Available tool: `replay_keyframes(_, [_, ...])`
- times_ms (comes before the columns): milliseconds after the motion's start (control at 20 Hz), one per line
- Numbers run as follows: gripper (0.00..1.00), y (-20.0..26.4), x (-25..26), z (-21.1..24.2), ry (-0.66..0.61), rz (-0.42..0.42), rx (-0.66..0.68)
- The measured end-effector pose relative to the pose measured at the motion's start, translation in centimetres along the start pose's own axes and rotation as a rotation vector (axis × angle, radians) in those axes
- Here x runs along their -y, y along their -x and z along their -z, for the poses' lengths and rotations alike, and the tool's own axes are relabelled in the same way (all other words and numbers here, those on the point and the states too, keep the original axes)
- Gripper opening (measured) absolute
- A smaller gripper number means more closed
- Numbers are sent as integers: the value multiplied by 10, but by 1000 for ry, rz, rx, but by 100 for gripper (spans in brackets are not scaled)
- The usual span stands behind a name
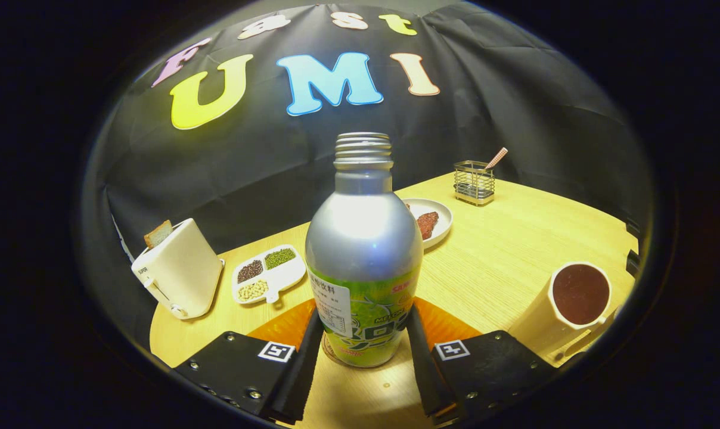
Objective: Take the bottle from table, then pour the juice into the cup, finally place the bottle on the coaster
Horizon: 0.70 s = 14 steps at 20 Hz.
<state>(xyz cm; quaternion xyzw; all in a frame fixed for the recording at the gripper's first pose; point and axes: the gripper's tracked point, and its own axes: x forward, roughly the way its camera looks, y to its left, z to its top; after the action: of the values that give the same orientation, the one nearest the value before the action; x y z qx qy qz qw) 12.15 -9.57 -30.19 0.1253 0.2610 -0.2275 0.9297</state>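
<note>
An uncapped silver metal bottle with a green label [364,256] stands upright on a round orange coaster [282,326] at lower centre, the hand-held gripper [364,348] closed against both its sides. A cream cup of dark juice [574,301] sits lower right on the wooden desk [515,244]; a white toaster [178,277] and a divided bean dish [269,274] sit left.

A toaster [178,271], divided bean dish [269,275], plate [430,221] and wire caddy [474,183] stand on the table [503,238].

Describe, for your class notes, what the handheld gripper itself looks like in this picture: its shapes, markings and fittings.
The gripper has two flat, angular plates at its base, each dotted with small silver screws. Each plate carries a square white tag printed with a black coded pattern. From the plates two long, narrow fingers reach forward, their slim edges turned towards each other. No cables are visible.
</note>
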Motion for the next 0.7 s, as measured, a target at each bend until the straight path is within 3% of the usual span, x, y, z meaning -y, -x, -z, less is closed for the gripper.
replay_keyframes(250, [72,-11,-2,6,90,5,0])
replay_keyframes(700, [75,-25,-6,7,101,-17,19])
